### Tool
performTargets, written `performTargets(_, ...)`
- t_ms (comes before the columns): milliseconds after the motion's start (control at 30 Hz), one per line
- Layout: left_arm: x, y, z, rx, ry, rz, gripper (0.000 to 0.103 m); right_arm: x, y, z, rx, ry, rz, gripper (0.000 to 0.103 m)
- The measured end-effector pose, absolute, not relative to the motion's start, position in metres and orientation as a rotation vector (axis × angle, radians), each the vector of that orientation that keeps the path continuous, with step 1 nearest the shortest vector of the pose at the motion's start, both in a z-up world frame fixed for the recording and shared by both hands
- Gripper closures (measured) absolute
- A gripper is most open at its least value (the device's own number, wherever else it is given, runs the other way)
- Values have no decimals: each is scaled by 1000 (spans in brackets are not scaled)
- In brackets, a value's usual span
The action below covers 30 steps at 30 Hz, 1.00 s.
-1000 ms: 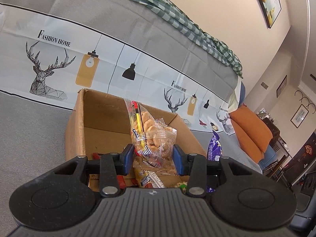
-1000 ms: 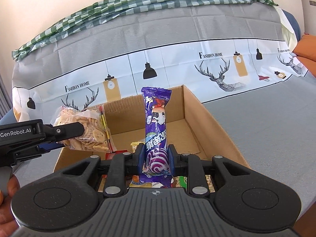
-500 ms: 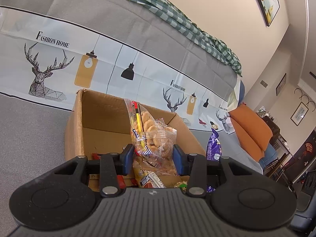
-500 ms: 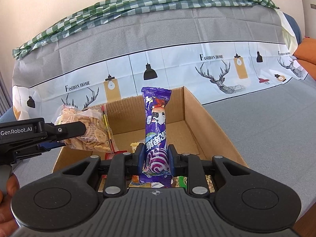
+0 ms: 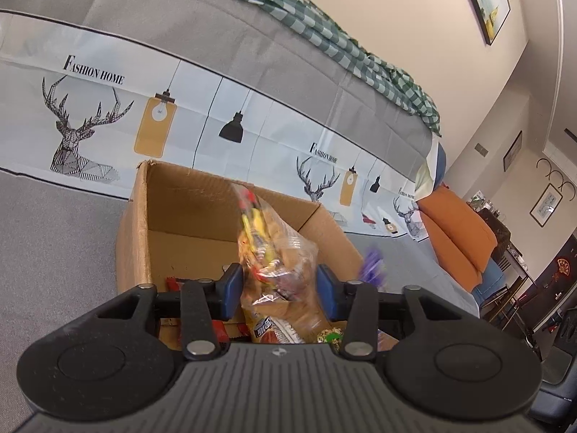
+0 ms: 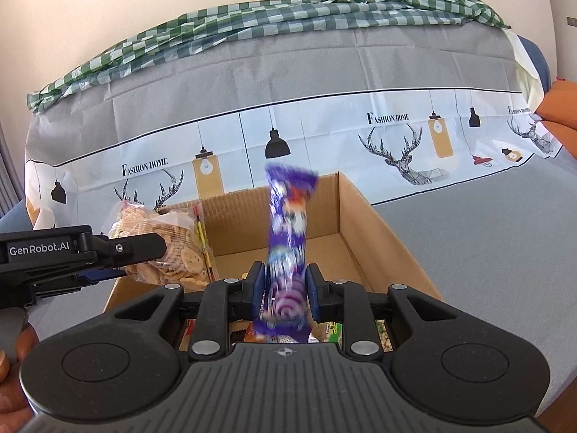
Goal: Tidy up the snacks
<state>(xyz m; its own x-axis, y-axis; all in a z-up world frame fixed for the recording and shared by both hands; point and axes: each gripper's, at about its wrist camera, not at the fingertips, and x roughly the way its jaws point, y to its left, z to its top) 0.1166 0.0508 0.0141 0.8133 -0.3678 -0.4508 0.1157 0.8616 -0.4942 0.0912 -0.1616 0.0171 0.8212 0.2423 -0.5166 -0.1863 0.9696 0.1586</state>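
The left gripper (image 5: pixel 276 287) has its jaws opening around the clear bag of crackers (image 5: pixel 279 252), which sits blurred between the blue pads, apparently slipping free. The right gripper (image 6: pixel 285 287) is likewise opening, the purple snack packet (image 6: pixel 288 241) between its pads smeared as though dropping. Both hang over the open cardboard box (image 6: pixel 364 231), likely so each snack falls straight in among the wrappers already lying at the box's near end. From the right wrist, the other gripper reaches in from nine o'clock, crackers over the box's left corner, with a hand (image 6: pixel 14 357) at the lower left edge. The left wrist alone shows the purple packet as a blur at three o'clock, and the orange cushion (image 5: pixel 458 231) beyond.
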Motion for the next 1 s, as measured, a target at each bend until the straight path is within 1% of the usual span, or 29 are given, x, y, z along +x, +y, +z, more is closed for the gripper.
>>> performTargets(33, 116, 51, 14, -469, 569, -262, 33, 92, -161, 17, 101, 563, 220, 59)
performTargets(67, 116, 52, 14, -468, 567, -255, 32, 91, -160, 17, 101, 560, 214, 50)
performTargets(333, 113, 55, 15, -453, 573, -230, 32, 89, -158, 17, 86, 555, 204, 40)
performTargets(433, 110, 56, 15, -442, 573, -221, 31, 87, -159, 17, 86, 554, 200, 31)
performTargets(500, 106, 58, 16, -437, 572, -213, 30, 85, -159, 18, 81, 549, 196, 21)
performTargets(533, 104, 59, 16, -434, 574, -207, 29, 84, -160, 19, 79, 547, 194, 18)
performTargets(600, 97, 60, 16, -426, 576, -186, 28, 80, -163, 22, 83, 539, 191, 6)
performTargets(667, 86, 60, 20, -404, 564, -157, 20, 74, -167, 28, 87, 526, 194, 1)
performTargets(833, 47, 55, 38, -310, 513, -74, 18, 57, -186, 49, 73, 526, 173, 1)
performTargets(1000, 10, 38, 50, -212, 553, -27, 18, 33, -209, 58, 68, 522, 168, 1)
